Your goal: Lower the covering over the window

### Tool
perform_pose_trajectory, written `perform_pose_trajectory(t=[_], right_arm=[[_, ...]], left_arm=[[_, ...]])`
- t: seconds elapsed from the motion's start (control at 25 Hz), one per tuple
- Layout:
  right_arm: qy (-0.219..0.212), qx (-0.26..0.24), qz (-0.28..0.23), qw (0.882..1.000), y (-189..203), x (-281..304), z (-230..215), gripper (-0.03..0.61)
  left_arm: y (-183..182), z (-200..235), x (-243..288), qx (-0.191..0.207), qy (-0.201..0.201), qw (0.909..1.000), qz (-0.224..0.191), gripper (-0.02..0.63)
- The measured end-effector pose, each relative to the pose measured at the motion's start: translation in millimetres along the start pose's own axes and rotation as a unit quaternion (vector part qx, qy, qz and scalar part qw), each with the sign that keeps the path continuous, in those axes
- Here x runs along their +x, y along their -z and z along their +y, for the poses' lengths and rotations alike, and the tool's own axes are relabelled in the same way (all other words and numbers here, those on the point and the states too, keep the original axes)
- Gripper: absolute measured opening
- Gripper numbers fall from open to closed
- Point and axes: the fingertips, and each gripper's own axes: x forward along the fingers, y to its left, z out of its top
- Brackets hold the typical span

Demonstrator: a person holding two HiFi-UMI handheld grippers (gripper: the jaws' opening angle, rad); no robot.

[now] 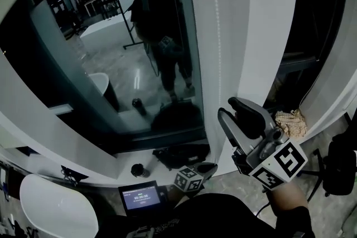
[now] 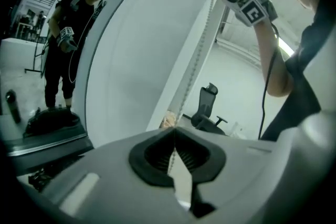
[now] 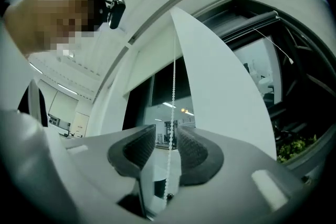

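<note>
Pinching chain [image 2: 198,60] in clamped left gripper [image 2: 175,131], straddling it higher with right gripper [image 3: 165,139] spread; likely light, limp, slippery, best gripped squarely across beads.

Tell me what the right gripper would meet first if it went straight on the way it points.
The right gripper would meet the bead chain first: it hangs between the open jaws. Beyond it probably the dark window glass; depth is unclear.
</note>
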Motion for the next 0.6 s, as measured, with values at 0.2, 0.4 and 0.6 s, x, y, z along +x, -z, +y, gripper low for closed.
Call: perform_pose_trajectory(t=[0.2,0.4,0.6], right_arm=[[0.004,0.000,-0.002,1.000,-20.5,24.7,-2.2,0.122],[-0.005,-0.051,0.007,0.999,-29.2,33.9,8.6,0.019],[-0.013,-0.176,-0.016,0.984,-41.8,27.1,26.7,0.016]], left_arm=[[5.7,-9.9,-1.8,0.016,0.009,0.9998,0.000,0.006],[11.3,-17.9,-2.9,0.017,0.013,0.9998,0.001,0.005],[6.3,-3.5,-12.3,0.001,0.014,0.9995,-0.029,0.006]])
